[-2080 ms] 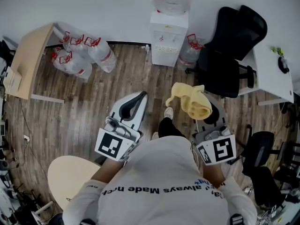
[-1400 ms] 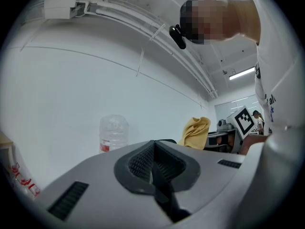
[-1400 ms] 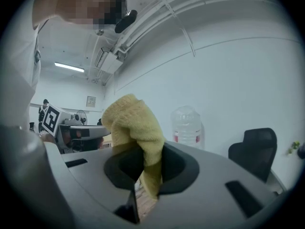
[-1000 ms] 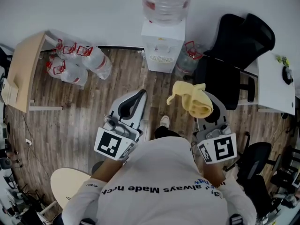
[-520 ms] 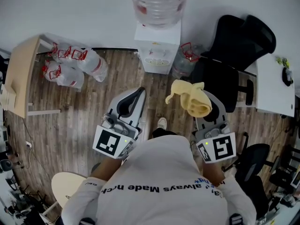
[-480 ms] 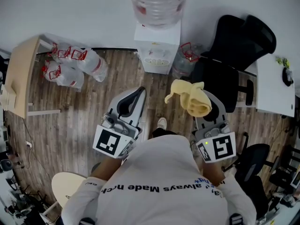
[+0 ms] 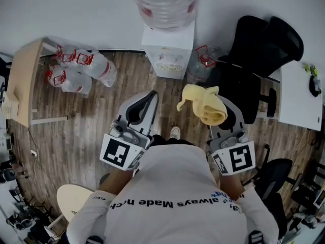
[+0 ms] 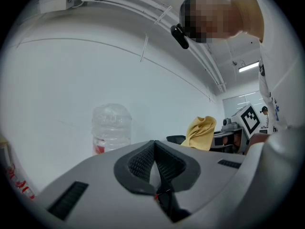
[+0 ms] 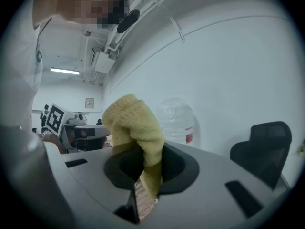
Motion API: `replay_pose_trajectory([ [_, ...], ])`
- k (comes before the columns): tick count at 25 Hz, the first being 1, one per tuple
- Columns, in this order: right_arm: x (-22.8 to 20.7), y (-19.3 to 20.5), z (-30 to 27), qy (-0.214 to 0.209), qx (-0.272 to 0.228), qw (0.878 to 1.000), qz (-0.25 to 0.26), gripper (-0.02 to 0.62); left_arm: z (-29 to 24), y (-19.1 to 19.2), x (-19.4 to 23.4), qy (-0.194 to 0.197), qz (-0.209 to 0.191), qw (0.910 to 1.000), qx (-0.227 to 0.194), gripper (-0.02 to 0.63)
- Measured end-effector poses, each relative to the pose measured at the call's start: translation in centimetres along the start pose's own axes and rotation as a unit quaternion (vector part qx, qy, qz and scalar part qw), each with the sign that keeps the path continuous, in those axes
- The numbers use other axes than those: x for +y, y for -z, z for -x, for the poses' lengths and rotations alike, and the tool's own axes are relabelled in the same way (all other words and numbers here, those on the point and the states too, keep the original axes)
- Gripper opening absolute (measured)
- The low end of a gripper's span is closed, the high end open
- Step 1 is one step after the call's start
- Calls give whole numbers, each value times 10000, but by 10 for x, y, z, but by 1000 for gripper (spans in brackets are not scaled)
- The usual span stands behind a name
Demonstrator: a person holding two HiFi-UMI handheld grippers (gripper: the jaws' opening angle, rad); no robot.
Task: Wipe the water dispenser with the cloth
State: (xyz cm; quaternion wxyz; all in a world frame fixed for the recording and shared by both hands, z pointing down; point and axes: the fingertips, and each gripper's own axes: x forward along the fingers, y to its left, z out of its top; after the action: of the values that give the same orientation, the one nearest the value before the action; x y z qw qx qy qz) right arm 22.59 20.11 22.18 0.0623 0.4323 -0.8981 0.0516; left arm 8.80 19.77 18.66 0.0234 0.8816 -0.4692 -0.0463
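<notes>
In the head view the top edge cuts off the bottle (image 7: 163, 4) above its shoulder. The taps on the dispenser (image 7: 167, 50) are too small to make out. The person's torso (image 7: 177, 187) hides both hands and the floor beneath, and a sleeve (image 7: 89, 215) covers part of the round table (image 7: 73, 202). The right edge cuts the white desk (image 7: 299, 98), and the dark item (image 7: 316, 87) on it is too small to name.

In the left gripper view the left gripper (image 8: 155, 163) hides the dispenser below the bottle, and the red label's print is unreadable. In the right gripper view the right gripper (image 9: 147, 171) hides it likewise. The lower end of the cloth (image 9: 136, 128) runs out of sight between the jaws, and the base of the chair (image 9: 264, 147) is hidden.
</notes>
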Motion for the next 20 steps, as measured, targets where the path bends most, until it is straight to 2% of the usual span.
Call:
replay_pose_trajectory([
  [11, 0, 10, 0, -46, 51, 9999, -84, 63, 5, 10, -2, -88, 51, 9999, 115, 18],
  [20, 3, 7, -32, 21, 69, 10000, -38, 63, -5, 8, 31, -18, 40, 10000, 72, 18],
])
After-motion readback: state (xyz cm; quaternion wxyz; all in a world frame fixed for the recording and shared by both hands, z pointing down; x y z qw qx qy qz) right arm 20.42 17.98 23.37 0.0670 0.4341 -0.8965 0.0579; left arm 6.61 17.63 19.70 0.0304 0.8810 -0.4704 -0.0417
